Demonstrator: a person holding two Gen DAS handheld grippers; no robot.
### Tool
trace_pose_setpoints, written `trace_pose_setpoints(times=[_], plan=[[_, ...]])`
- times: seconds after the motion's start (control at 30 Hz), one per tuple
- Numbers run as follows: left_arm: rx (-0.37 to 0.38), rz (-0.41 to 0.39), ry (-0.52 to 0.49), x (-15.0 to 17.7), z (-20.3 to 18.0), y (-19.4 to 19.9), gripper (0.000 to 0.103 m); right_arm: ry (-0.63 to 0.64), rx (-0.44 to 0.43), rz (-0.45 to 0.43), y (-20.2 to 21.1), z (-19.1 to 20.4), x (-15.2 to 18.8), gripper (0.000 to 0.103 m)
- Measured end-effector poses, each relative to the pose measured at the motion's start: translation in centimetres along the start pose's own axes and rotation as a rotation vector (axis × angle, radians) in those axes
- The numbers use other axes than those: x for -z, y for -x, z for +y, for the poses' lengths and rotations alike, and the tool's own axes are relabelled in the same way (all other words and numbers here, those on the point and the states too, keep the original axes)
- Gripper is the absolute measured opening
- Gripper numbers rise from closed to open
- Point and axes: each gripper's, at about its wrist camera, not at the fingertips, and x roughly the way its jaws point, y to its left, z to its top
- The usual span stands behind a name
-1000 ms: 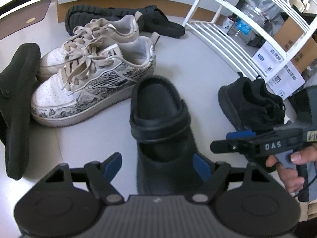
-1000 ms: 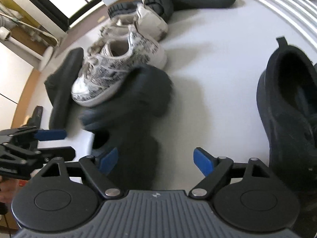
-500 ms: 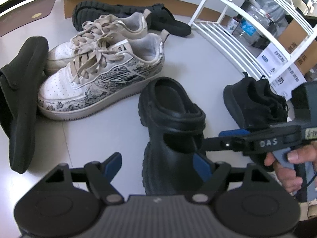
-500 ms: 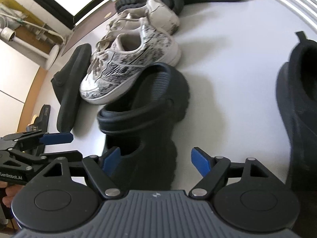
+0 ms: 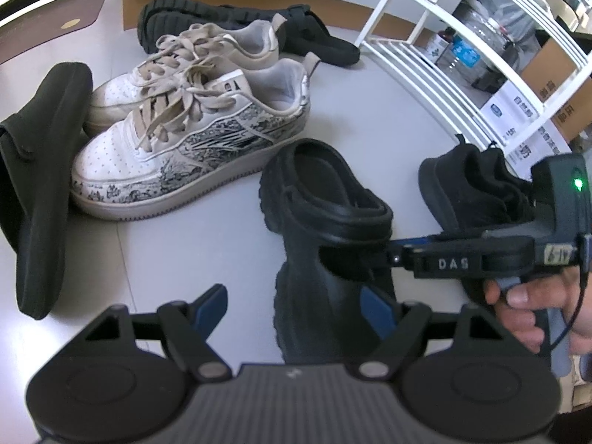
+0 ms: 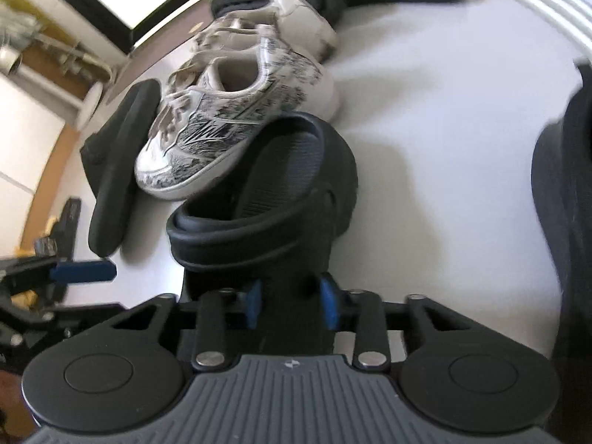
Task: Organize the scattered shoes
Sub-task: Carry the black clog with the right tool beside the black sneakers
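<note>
A black clog [image 5: 325, 218] lies on the pale floor in front of both grippers. My right gripper [image 6: 291, 304] is shut on its toe cover, and the clog [image 6: 281, 192] points its open heel away from me. The left wrist view shows the right gripper [image 5: 397, 257] reaching in from the right, held by a hand [image 5: 525, 307]. My left gripper [image 5: 294, 307] is open just left of the clog and holds nothing. A pair of white printed sneakers [image 5: 192, 148] stands beyond the clog, touching its heel rim in the right wrist view.
A black slipper [image 5: 37, 185] lies on its side at the left. Black sandals [image 5: 240, 26] rest behind the sneakers by the wall. Two black sneakers [image 5: 473, 192] sit at the right, before a white wire shoe rack [image 5: 425, 59]. Boxes and a bottle are behind the rack.
My right gripper went from open to shut on the clog's toe cover. The clog turned and shifted right in the left wrist view. My left gripper stayed open.
</note>
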Motion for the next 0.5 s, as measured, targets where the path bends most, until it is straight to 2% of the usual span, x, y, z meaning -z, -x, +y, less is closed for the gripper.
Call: trace_pose_setpoints(times=[0.17,0.37,0.5], plan=[[0.0,0.003,-0.002,0.0,-0.1,-0.1,0.081,0.043,0.022,0.002,0.5,0.1,-0.1,0.025],[0.004,0.01,-0.006,-0.2,-0.4,-0.4,0.081,0.043,0.109,-0.01,2.0,-1.2,-0.1,0.011],[0.007,0.013,-0.011,-0.3,-0.7,-0.6,0.081,0.017,0.116,-0.022,2.7,-2.7,-0.1,0.01]])
